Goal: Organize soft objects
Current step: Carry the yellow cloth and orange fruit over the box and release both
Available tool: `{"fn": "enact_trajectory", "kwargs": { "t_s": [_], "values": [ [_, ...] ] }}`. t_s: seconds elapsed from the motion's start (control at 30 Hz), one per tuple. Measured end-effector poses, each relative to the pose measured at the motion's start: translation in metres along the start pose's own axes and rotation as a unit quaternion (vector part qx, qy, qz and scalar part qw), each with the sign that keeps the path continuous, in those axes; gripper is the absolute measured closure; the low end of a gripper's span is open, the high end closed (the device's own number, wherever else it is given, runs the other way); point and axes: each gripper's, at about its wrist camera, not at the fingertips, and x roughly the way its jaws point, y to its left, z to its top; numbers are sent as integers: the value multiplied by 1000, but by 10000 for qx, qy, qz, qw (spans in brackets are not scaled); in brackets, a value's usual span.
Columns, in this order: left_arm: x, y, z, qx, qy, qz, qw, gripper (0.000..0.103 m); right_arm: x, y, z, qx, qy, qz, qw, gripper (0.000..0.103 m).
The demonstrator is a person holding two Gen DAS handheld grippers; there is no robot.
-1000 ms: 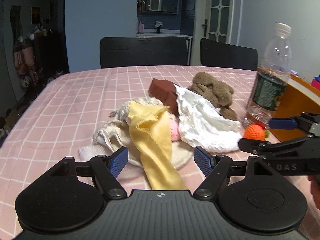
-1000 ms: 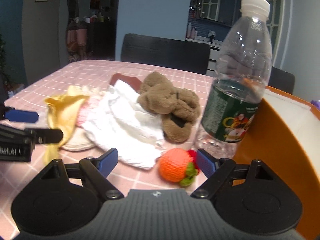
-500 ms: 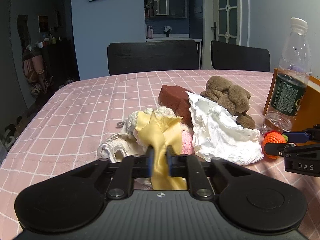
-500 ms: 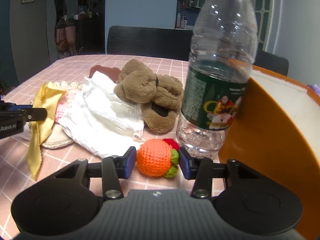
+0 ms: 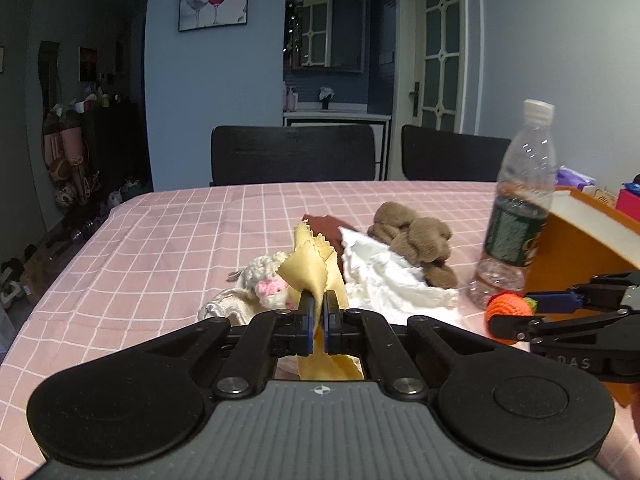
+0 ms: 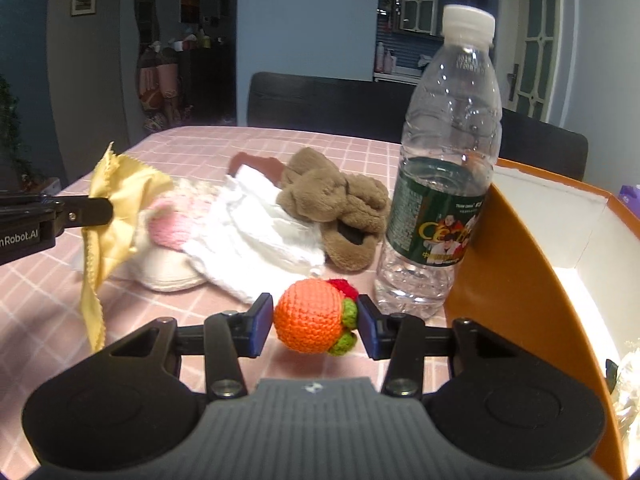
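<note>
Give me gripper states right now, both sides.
Left gripper: shut on the yellow cloth.
Right gripper: shut on the orange crochet ball, lifted clear of the table.

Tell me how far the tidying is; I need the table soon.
Early. Nothing soft shows in the visible part of the orange box. In hand: the left hand-held gripper is shut on the yellow cloth, and the right hand-held gripper grips the crocheted orange. Left on the table: brown plush, white cloth, pink-white knit.
</note>
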Motion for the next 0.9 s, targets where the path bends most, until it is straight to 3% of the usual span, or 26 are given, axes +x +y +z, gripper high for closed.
{"fn": "enact_trajectory", "kwargs": {
  "t_s": [0.33,0.9],
  "values": [
    [-48,-21,6,-11,-233,-428,9988,99,-34,-4,0,147,16,423,9990,58],
    [-95,-71,32,339,-799,-1102,9901,99,-105,-44,17,139,-325,591,9976,58]
  ]
}}
